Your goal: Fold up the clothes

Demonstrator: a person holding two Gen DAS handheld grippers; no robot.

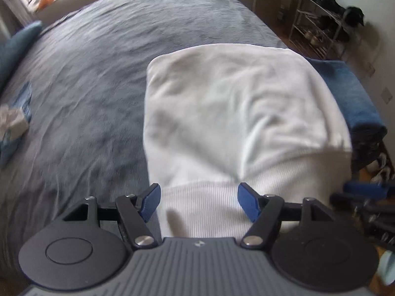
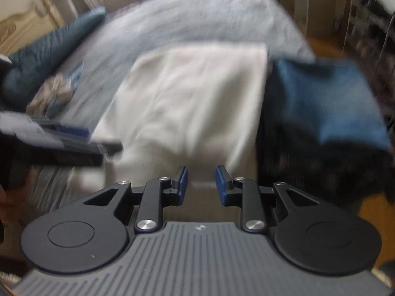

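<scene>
Bed: wide grey-blue rumpled bedspread (image 1: 86,79), filling the room.
Garment: white ribbed-hem cotton sweatshirt (image 1: 234,113), folded, lying beside the folded blue towel stack (image 1: 355,93).
Left gripper (image 1: 198,203): fingers apart, empty, over the hem.
Right gripper (image 2: 201,185): apart, empty.
Tip: square the edges, smooth wrinkles!
Writing: none readable.

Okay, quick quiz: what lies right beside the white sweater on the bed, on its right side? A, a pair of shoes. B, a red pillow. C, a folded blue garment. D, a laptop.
C: a folded blue garment lies at the right edge of the white sweater on the bed.
</scene>
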